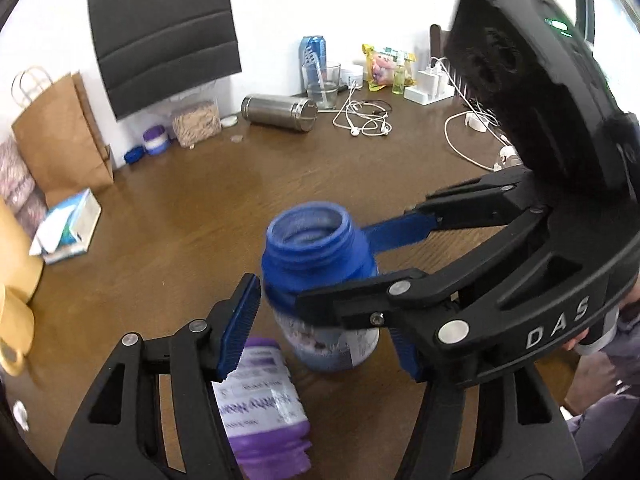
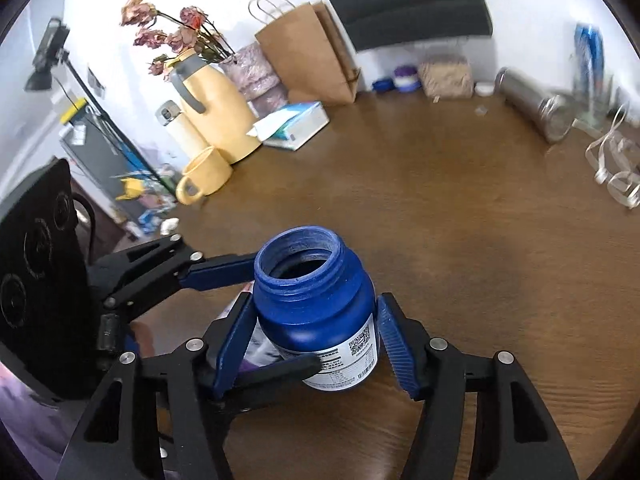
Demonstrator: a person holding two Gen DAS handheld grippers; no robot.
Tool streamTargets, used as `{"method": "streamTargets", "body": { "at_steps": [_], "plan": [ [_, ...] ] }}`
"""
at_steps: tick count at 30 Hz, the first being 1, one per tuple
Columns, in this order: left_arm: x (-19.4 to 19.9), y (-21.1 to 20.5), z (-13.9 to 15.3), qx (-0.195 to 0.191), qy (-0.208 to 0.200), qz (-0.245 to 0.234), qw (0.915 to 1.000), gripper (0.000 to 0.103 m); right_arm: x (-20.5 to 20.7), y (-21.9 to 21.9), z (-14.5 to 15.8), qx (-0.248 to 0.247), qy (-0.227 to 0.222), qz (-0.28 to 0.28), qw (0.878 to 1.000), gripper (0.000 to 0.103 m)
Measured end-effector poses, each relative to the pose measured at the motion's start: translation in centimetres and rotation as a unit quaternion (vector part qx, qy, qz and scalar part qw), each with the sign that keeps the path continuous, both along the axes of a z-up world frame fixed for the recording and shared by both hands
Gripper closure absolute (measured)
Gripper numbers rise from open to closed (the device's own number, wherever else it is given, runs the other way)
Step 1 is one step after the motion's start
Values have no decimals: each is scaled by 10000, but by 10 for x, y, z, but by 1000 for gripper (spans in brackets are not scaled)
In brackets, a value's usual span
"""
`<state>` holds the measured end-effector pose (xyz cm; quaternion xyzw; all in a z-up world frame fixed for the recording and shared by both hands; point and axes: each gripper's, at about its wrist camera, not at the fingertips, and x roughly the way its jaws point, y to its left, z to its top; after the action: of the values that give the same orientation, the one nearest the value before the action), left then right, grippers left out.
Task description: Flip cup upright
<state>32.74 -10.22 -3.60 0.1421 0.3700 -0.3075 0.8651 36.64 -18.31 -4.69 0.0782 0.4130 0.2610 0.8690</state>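
While the blue plastic jar stands mouth-up on the wooden table, it is flanked in the left wrist view by the left gripper, jaws spread wide, with a purple jar lying beside. Seen from the right wrist, the right gripper is likewise parted, its ribbed pads just beside the smooth, rigid, seemingly light body, best gripped below the threaded neck.

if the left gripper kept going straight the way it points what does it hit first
Probably the blue jar: it stands upright, mouth open, right ahead of the left gripper, between its open jaws, with the right gripper around it too. Depth is unclear; the lying purple jar sits lower.
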Motion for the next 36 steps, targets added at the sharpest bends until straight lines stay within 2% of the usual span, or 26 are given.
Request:
{"method": "streamTargets", "body": {
  "at_steps": [1, 3, 5, 8, 11, 17, 18, 20, 21, 24, 31, 34, 36],
  "plan": [
    [0, 3, -1, -28, 126, 97, 9999, 40, -4, 1, 1, -82, -131, -25, 9999, 37],
    [-2, 12, 0, -134, 278, 267, 9992, 30, -9, 0, 1, -151, -308, -82, 9994, 37],
    [-9, 25, 0, -159, 424, 548, 9975, 28, -13, 0, -5, -335, -546, -221, 9977, 37],
    [-25, 43, 1, -272, 547, 876, 9943, 19, -11, 0, -20, -347, -484, -293, 9978, 37],
    [-38, 56, -1, -263, 474, 1137, 9920, 19, -13, 3, -28, -296, -574, -301, 9975, 36],
    [-51, 73, -4, -583, 499, 1379, 9875, 17, -23, 16, -27, -675, -628, -286, 9953, 36],
    [-51, 73, -4, -588, 505, 1412, 9869, 17, -24, 17, -25, -731, -635, -335, 9947, 35],
    [-54, 73, -3, -565, 490, 1467, 9863, 17, -32, 17, -19, -910, -738, -467, 9920, 21],
    [-58, 73, -2, -555, 462, 1477, 9864, 17, -38, 18, -15, -990, -818, -515, 9904, 19],
    [-69, 75, 4, -568, 344, 1517, 9862, 12, -57, 16, -1, -1119, -898, -564, 9881, 19],
    [-108, 82, 23, -766, 78, 1641, 9834, 11, -114, 4, 33, -1181, -892, -732, 9863, 19],
    [-129, 87, 31, -836, -95, 1724, 9814, 1, -142, 2, 44, -1192, -942, -771, 9854, 19],
    [-146, 90, 37, -886, -227, 1759, 9801, 0, -165, 0, 50, -1209, -974, -821, 9845, 19]
  ]
}}
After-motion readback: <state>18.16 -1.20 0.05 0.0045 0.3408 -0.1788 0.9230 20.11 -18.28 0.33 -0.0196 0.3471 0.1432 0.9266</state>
